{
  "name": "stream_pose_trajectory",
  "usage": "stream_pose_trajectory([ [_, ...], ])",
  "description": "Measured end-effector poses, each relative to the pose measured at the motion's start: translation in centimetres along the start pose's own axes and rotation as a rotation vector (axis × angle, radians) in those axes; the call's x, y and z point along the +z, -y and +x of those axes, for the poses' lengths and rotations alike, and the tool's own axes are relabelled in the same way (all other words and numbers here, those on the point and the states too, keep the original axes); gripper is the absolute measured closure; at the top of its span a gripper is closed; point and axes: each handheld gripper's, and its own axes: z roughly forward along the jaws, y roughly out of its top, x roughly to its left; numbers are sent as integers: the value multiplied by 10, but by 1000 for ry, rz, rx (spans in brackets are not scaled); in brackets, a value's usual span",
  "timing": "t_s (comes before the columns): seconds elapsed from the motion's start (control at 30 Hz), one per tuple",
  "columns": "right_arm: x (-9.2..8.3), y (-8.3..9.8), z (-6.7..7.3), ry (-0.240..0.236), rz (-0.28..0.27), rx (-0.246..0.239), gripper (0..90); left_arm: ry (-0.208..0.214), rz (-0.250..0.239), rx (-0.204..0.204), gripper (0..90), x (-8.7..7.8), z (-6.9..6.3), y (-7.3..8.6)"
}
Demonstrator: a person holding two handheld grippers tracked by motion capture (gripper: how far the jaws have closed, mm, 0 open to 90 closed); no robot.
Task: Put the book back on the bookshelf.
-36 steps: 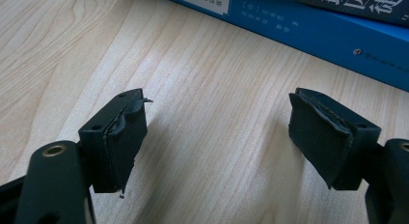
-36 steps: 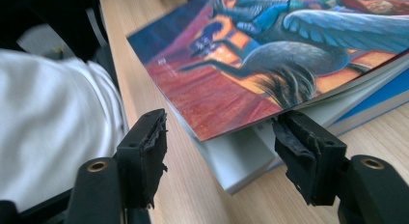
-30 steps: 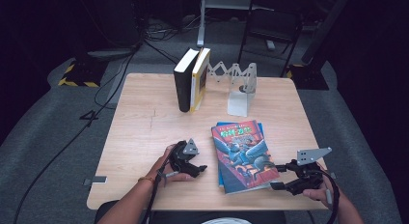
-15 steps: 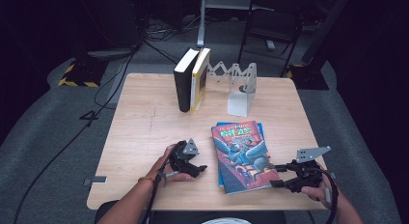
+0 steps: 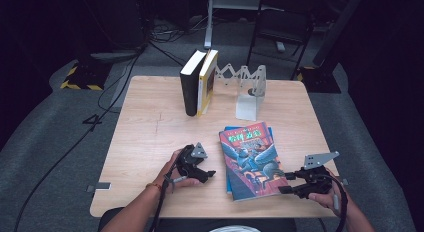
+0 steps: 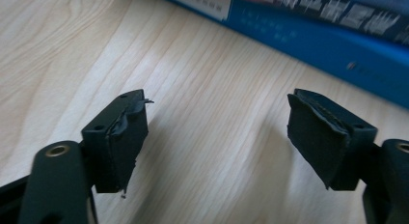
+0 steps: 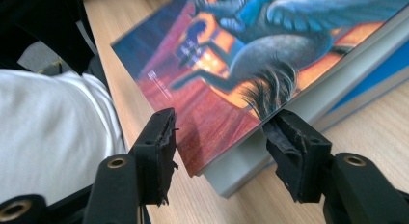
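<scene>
Right tool (image 5: 291, 183) closes around the near corner of an illustrated book (image 5: 251, 158)

The book tops a blue book (image 5: 229, 178) at the tabletop's (image 5: 145, 137) near right; the pads flank the corner, not yet pressing. The left tool (image 5: 204, 173) rests wide open and empty, just left of the stack.

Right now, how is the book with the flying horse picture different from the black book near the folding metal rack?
The picture book lies flat on a blue book; the black book stands upright against a yellow-edged book. The picture book is colourful, the black book plain and dark. The picture book's corner sits between the right tool's jaws; no tool is near the black book. Both are on the table.
</scene>
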Motion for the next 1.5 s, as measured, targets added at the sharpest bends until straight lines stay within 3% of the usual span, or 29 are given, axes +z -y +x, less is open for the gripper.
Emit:
stream_pose_trajectory([
  [0.1,-2,0,-8,-67,-45,52,414,6,-40,-12,240,2,4,-11],
  [0.13,-1,0,-8,-65,-37,53,405,-3,-47,-7,242,3,5,-16],
  [0.23,7,-3,-8,10,8,48,467,-52,-33,15,253,10,7,-23],
  [0.4,11,-6,-5,56,24,18,590,-68,-41,8,265,17,13,-29],
  [0.43,11,-6,-5,56,24,18,590,-75,-34,6,265,18,16,-30],
  [0.57,11,-6,-4,64,12,-12,637,-41,-89,-71,271,17,28,-29],
  [0.67,11,-6,-4,62,7,-26,641,-66,-89,-65,272,20,33,-30],
  [0.73,11,-6,-4,61,4,-37,643,-61,-77,-70,283,22,35,-29],
  [0.83,11,-5,-3,64,-3,-48,644,-74,-41,-50,296,28,35,-28],
  [0.97,10,-5,-3,61,-7,-61,644,-98,-43,-25,296,33,33,-32],
  [1.13,10,-4,-3,59,-13,-73,648,-108,-20,-51,289,39,36,-37],
  [1.37,11,-4,-3,46,-24,-98,653,-114,-28,-75,293,40,41,-40],
  [1.5,14,-7,-2,54,-41,-120,654,-86,-63,-89,419,38,43,-39],
])
